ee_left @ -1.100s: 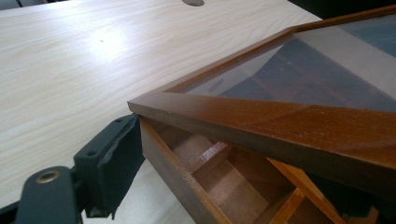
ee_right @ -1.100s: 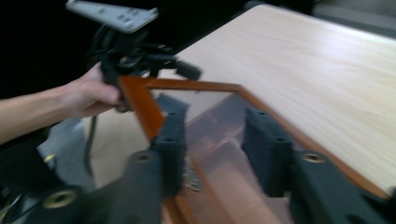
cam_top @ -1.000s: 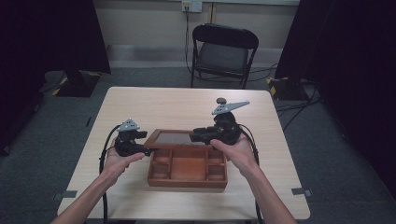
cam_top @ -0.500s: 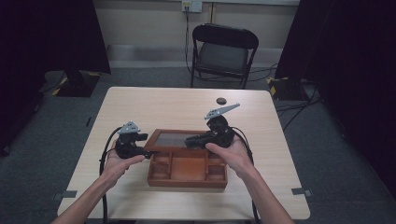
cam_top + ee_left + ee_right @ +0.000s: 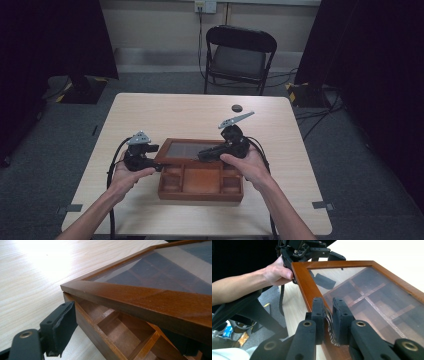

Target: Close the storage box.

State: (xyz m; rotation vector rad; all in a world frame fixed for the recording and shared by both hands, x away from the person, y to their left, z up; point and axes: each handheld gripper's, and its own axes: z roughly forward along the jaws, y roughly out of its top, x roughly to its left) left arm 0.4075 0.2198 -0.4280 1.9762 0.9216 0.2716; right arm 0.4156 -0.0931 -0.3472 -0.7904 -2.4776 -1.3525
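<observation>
A: What has changed at the wooden box (image 5: 201, 179)?

B: The right gripper (image 5: 328, 313) has just been closing its jaws. They now pinch the small metal handle (image 5: 329, 325) on the front edge of the glass lid (image 5: 367, 297). Against the earlier high view, the gripper sits lower and nearer the box, with its grey plate tipped up.

A: Meaning for the job?

B: In my judgement the lid is secured and being swung on its hinge. Whether up or down I cannot tell.

A: And the left gripper (image 5: 142, 155)?

B: Its jaws straddle the box's left wall near the corner, under the raised lid. One pad (image 5: 65, 322) stands outside the wall; contact is not certain.

A: Location of the box?

B: It rests on the table (image 5: 165, 115), towards the person's side, between both hands, compartments showing.
</observation>
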